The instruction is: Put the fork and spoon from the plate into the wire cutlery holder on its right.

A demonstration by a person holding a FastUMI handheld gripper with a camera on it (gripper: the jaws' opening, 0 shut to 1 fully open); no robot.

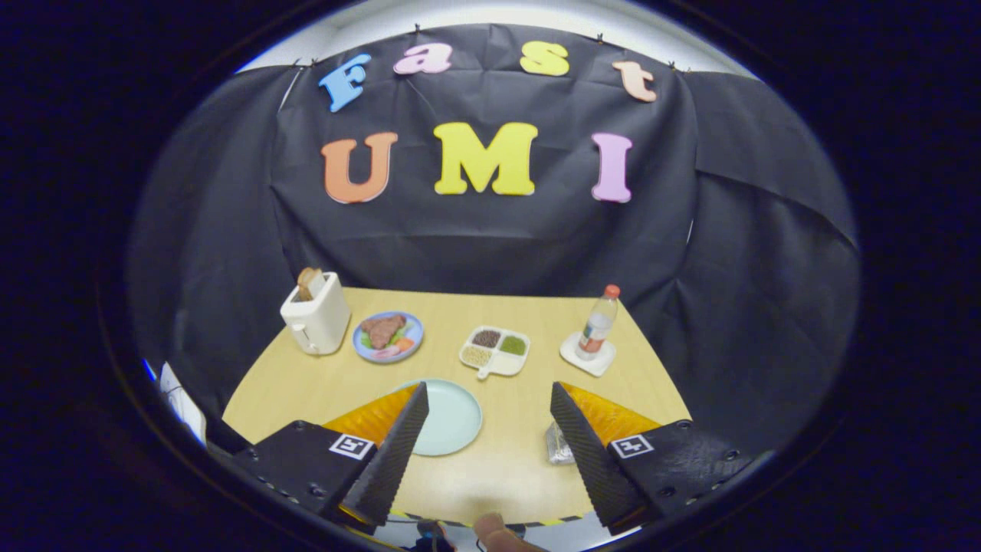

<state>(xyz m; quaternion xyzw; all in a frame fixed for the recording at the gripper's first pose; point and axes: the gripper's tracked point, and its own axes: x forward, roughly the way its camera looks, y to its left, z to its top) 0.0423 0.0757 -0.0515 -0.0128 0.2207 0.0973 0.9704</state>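
Cutlery is hard to place at this moment: the part of the pale green plate (452,418) that shows is bare, with no fork or spoon on it, though its left edge is hidden behind the left finger. The wire cutlery holder (559,445) sits on the wooden table (521,475) to the plate's right. It is mostly covered by the right finger, and only a glinting sliver shows. Whether anything stands in it cannot be told.

The gripper (489,391) hangs above the near table edge with its fingers spread wide and nothing between them. The plate lies just ahead of the left finger.

This fits two stages. Either both pieces already rest in the holder, or one lies under the hidden rim of the plate.

Either way, the sensible thing is to bring the covered spots into sight before committing to any grasp. Thin, flat metal on a smooth plate is likely to slide, so a grasp would probably want a low, centred approach across the handle.

Beyond the fingers stand a white toaster (316,316) with bread, a blue plate of meat and vegetables (388,336), a divided dish of grains (495,351) and a bottle (598,322) on a white coaster (605,359). All are well apart from the working area.
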